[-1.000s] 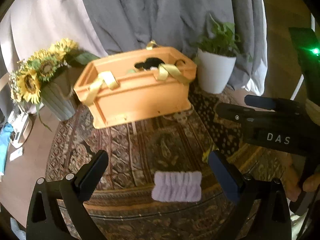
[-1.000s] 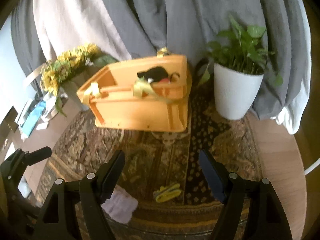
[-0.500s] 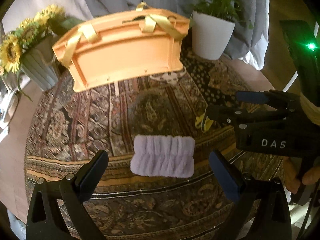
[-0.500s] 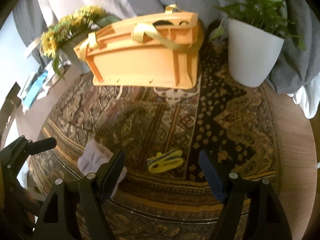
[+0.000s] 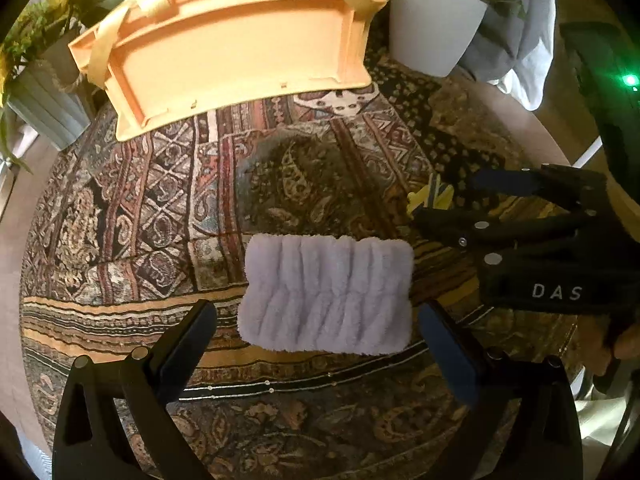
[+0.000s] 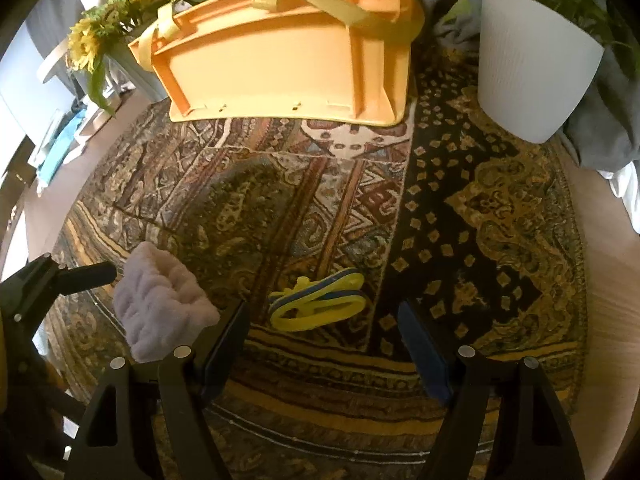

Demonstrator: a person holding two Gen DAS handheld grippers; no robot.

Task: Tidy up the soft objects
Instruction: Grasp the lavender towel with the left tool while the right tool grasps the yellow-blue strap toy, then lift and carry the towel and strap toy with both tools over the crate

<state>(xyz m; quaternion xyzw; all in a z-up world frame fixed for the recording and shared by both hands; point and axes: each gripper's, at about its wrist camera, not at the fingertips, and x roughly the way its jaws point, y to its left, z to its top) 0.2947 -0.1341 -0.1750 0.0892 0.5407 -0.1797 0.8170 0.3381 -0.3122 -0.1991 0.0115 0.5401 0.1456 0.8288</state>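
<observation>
Both grippers have dropped closer to the patterned rug [image 5: 160,216] since a second ago; lavender fluffy headband [image 5: 326,294] now fills the gap of the left gripper [image 5: 318,336], jaws spread wide, nothing held; right gripper [image 6: 322,328] also spread and empty, hovering just behind the yellow-blue band [image 6: 318,306] lying flat on the rug; orange basket [image 5: 236,44] with yellow straps stands at the rug's far edge, between sunflowers [image 6: 116,20] and white plant pot [image 6: 532,68].

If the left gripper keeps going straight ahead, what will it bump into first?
Probably the fluffy headband. It lies on the rug right ahead of the open left gripper, between its jaws. Depth is hard to judge, so it might touch the rug too.
</observation>
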